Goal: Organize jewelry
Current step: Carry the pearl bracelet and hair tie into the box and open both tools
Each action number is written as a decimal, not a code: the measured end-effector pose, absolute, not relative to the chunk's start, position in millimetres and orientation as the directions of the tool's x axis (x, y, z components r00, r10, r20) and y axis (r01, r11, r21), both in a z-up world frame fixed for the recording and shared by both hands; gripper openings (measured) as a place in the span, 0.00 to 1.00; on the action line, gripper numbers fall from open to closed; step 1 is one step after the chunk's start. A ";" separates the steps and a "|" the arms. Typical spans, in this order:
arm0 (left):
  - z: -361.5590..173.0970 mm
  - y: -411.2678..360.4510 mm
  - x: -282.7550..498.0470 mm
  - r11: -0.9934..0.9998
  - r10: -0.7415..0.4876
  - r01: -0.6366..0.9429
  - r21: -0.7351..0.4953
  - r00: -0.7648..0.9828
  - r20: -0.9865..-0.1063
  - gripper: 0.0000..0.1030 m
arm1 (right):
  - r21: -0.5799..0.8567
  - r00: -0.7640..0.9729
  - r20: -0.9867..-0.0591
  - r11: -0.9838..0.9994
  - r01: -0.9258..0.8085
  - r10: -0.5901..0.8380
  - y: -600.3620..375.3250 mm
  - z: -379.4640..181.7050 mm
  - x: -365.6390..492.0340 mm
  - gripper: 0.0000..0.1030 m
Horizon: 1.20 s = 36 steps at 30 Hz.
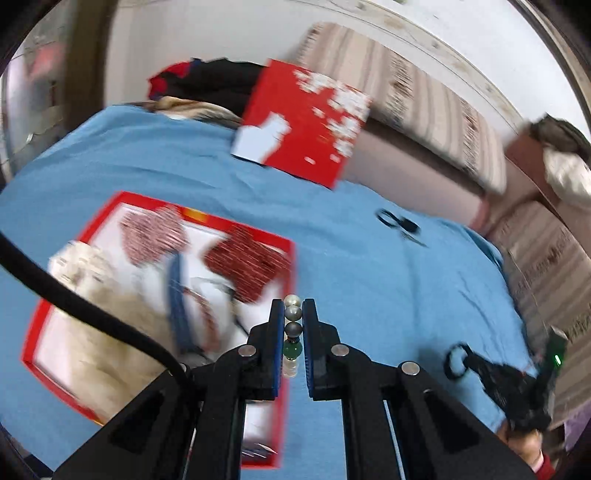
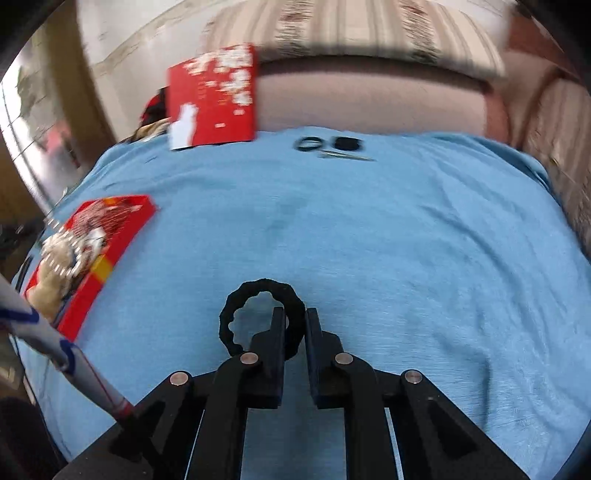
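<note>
— Soft blue cloth (image 2: 369,240) everywhere, wrinkled, matte, draped over a bed or table; cannot tell which. And the beads?

— Round and glossy, a short bead strand (image 1: 293,328): pale pearl at the tip, grey below, dark grey next, then translucent green, then whitish. Pinched in the left gripper (image 1: 293,314), jaws nearly together with only the beads' width between, blue pads touching both sides of the strand. Held above the cloth, just right of the red tray (image 1: 44,332).

— Inside that tray?

— Rectangular, red cardboard rim, white floor. Two heart-shaped red pieces, speckled, blurred. A fluffy cream lump toward the near left, plus a blue band and thin tangled strands; too smeared to name.

— And the other side?

— Right gripper (image 2: 294,317) clamped on a black ring (image 2: 258,317), fuzzy, scalloped along its inner edge, like a fabric hair tie. Jaws close, the ring's right arc caught between them, the rest looping out to the left over the cloth.

— Further back?

— Flat red lid (image 2: 214,99) with white flecks, propped at the cloth's far edge. Black-handled scissors (image 2: 332,147) lying flat near it. Striped beige cushion (image 2: 351,29) behind.
</note>
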<state>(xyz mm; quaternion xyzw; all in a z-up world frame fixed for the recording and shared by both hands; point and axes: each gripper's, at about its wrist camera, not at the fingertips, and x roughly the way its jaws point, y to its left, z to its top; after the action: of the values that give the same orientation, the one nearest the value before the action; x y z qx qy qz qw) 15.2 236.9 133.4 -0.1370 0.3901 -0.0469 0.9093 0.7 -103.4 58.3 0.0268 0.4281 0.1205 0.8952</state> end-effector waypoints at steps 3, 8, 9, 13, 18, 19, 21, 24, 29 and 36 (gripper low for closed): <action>138.1 267.5 29.5 0.953 -0.156 -0.078 -0.294 0.705 -0.692 0.09 | 0.192 0.581 -0.756 0.951 -0.243 0.301 -73.6 66.0 0.8 0.11; 122.9 319.8 56.6 0.943 -0.051 -0.204 -0.262 0.689 -0.723 0.09 | 0.245 0.533 -0.748 0.910 -0.334 0.397 -9.4 80.4 16.4 0.11; 114.7 333.4 62.7 0.928 -0.066 -0.228 -0.293 0.674 -0.736 0.09 | 0.253 0.524 -0.747 0.904 -0.345 0.409 0.5 81.7 19.4 0.11; 80.6 378.1 74.2 0.871 -0.064 -0.345 -0.349 0.625 -0.778 0.09 | 0.264 0.488 -0.752 0.880 -0.394 0.444 53.3 83.1 39.2 0.11; 59.6 402.4 77.5 0.842 -0.015 -0.427 -0.329 0.591 -0.806 0.09 | 0.295 0.435 -0.763 0.857 -0.424 0.478 103.4 76.1 64.8 0.11; 58.7 403.6 77.3 0.840 -0.013 -0.431 -0.329 0.591 -0.806 0.09 | 0.300 0.426 -0.766 0.853 -0.426 0.482 112.5 74.1 69.5 0.11; 59.9 403.6 77.1 0.849 0.014 -0.433 -0.304 0.592 -0.806 0.09 | 0.299 0.418 -0.771 0.852 -0.429 0.481 127.7 70.5 77.7 0.11; 61.9 398.4 77.1 0.868 0.068 -0.433 -0.243 0.589 -0.805 0.09 | 0.286 0.417 -0.778 0.856 -0.430 0.469 150.3 64.6 90.3 0.11; 67.2 391.9 78.5 0.880 0.093 -0.423 -0.218 0.603 -0.792 0.09 | 0.259 0.412 -0.799 0.869 -0.422 0.438 173.3 52.2 110.0 0.11; 91.1 387.0 67.1 0.876 0.089 -0.405 -0.264 0.672 -0.735 0.28 | 0.181 0.437 -0.826 0.901 -0.394 0.357 185.4 42.1 137.7 0.11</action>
<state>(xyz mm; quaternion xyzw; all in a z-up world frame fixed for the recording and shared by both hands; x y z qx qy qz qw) 67.1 387.0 91.1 -0.2074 0.3803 0.1387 0.8906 137.7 185.4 42.1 -0.0190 0.4824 0.2214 0.8473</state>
